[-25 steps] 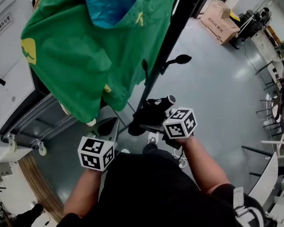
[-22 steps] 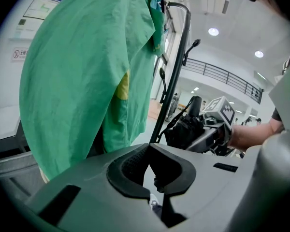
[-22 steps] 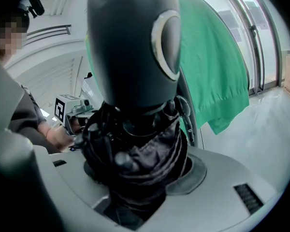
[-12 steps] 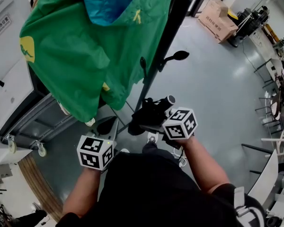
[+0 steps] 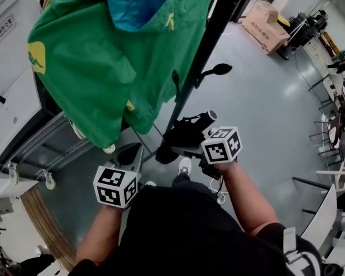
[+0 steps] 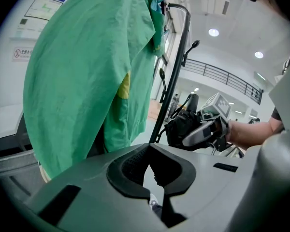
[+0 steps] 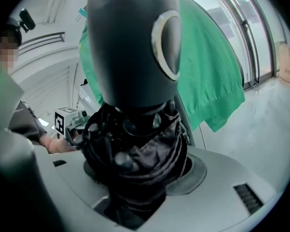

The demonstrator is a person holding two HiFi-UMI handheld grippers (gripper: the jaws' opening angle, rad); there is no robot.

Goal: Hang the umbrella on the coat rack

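Observation:
A folded black umbrella [image 5: 181, 137] with a grey handle [image 5: 207, 117] is clamped in my right gripper [image 5: 190, 149], which is shut on it at waist height. In the right gripper view the umbrella [image 7: 135, 153] fills the jaws and its handle [image 7: 130, 47] points straight away. The black coat rack pole [image 5: 202, 56] rises just beyond, with a free hook [image 5: 218, 70] above the umbrella. A green jacket [image 5: 115, 56] hangs on the rack's left side. My left gripper [image 5: 126, 157] is lower left with its jaws together and nothing in them; its own view shows the left gripper [image 6: 151, 153] facing the pole [image 6: 176, 71].
A white wheeled cabinet [image 5: 14, 117] stands at the left beside the jacket. A cardboard box [image 5: 267, 25] lies on the grey floor at the far right, with chairs [image 5: 333, 137] at the right edge. My shoe [image 5: 184, 166] is by the rack's base.
My right gripper has shifted slightly right and up with the umbrella, whose handle has risen a little. The left gripper has stayed put.

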